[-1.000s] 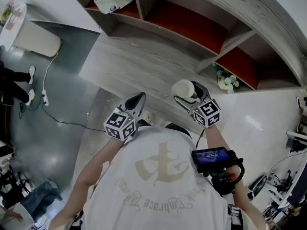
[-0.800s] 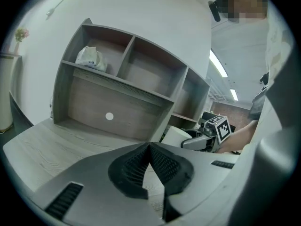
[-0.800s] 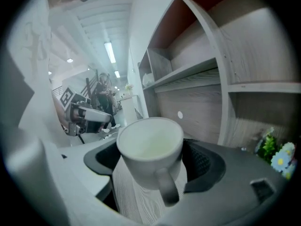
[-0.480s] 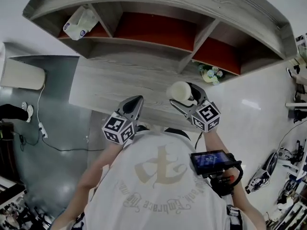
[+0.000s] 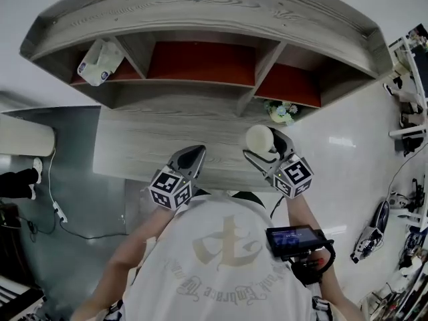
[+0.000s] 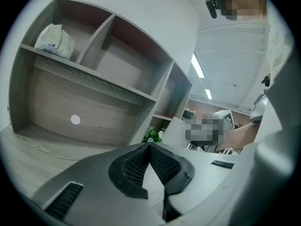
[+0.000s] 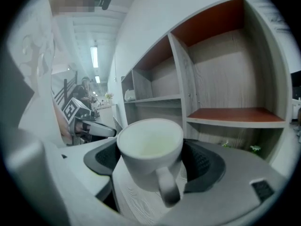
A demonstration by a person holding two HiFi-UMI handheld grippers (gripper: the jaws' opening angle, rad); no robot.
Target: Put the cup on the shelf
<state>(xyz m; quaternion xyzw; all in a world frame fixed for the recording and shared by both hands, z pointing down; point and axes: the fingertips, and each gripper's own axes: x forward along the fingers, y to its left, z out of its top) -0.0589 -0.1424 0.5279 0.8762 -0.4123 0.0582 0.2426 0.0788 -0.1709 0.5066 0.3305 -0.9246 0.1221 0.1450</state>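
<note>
Head view: I look down on a grey wood-grain desk [image 5: 154, 139] beneath a shelf [image 5: 200, 19] with red-brown boards. A tissue pack [image 5: 99, 60] lies in its left compartment, and a small plant [image 5: 281, 111] sits under the right one. Grey floor [image 5: 67, 206] lies to the left and glossy white floor [image 5: 348, 159] to the right. My right gripper [image 5: 265, 147] holds the white cup [image 5: 257, 139] over the desk's near edge. My left gripper [image 5: 192, 158] hovers near it.

Left gripper view: the jaws are pressed together on nothing, facing the shelf.

Right gripper view: the jaws clamp the cup's sides, with the handle towards the camera and open compartments beyond.
</note>
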